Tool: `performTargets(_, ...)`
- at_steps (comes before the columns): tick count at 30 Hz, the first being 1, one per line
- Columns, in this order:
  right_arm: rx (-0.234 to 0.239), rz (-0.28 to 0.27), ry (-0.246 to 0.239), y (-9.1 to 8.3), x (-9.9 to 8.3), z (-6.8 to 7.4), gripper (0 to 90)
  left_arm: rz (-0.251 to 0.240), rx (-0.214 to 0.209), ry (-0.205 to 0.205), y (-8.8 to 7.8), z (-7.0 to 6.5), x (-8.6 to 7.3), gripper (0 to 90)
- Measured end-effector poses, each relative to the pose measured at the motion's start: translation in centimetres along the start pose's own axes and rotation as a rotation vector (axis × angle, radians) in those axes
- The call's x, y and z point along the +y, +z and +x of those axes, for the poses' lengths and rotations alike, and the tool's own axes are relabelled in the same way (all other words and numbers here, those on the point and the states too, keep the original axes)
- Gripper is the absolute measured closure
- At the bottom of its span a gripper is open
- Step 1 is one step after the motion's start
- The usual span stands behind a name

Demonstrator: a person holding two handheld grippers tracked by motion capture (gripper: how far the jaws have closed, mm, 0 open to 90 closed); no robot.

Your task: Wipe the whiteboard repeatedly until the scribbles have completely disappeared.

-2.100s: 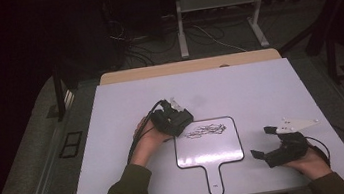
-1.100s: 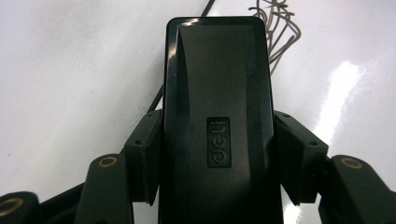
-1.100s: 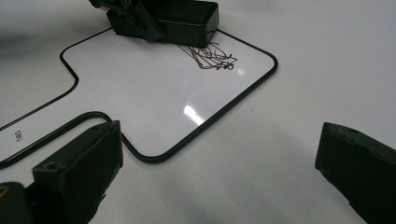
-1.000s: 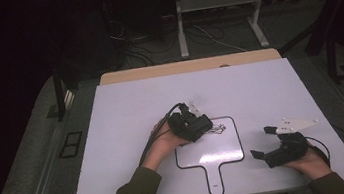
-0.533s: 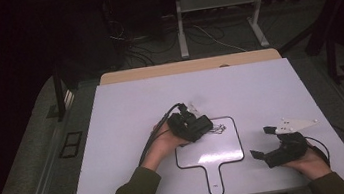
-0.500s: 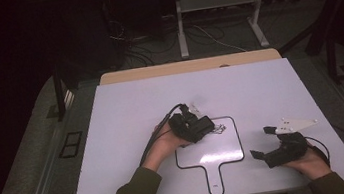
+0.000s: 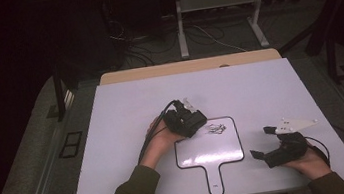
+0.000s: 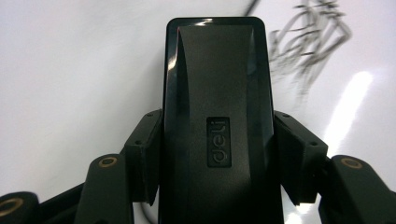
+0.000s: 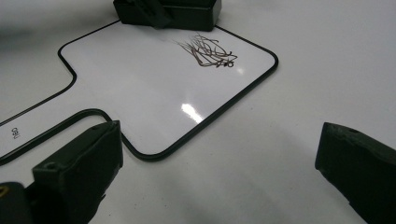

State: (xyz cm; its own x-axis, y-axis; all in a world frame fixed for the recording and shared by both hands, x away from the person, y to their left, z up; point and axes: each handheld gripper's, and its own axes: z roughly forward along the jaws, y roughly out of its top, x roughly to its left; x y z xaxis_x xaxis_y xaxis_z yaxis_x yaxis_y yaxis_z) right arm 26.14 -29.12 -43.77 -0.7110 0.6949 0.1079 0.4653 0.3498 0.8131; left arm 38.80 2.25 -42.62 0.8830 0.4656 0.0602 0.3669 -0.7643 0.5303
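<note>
Dark floor, cables and a metal stand frame lie beyond the white table, which fills the middle of the high view. On the table lies a small paddle-shaped whiteboard with a thin black border and a short handle pointing toward the person. A tangle of dark scribbled lines marks its upper part, also seen in the right gripper view.

At the whiteboard's upper left corner, the left gripper is clamped on a black eraser with a "deli" label; in the left gripper view both jaws press against the eraser's sides. The eraser's far end sits on or just above the board surface, just beside the scribble; whether it touches the surface cannot be told.

To the right of the whiteboard, the right gripper rests low over bare table in the person's hand, jaws spread wide apart and holding nothing. In the right gripper view they aim across the board's corner toward the eraser.
</note>
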Motion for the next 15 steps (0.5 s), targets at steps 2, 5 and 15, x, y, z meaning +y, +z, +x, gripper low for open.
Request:
performTargets(2,-0.001,0.001,0.003,0.0,0.0,0.0,0.0,-0.004,-0.018,0.023,0.2,-0.6,0.4,39.2)
performTargets(5,0.000,0.002,0.001,0.0,0.0,0.0,0.0,-0.011,-0.052,0.037,0.5,-1.4,0.8,39.2)
performTargets(15,-0.003,-0.004,-0.001,-0.1,0.0,0.0,0.0,-0.003,-0.012,0.026,0.6,-0.2,1.0,39.2)
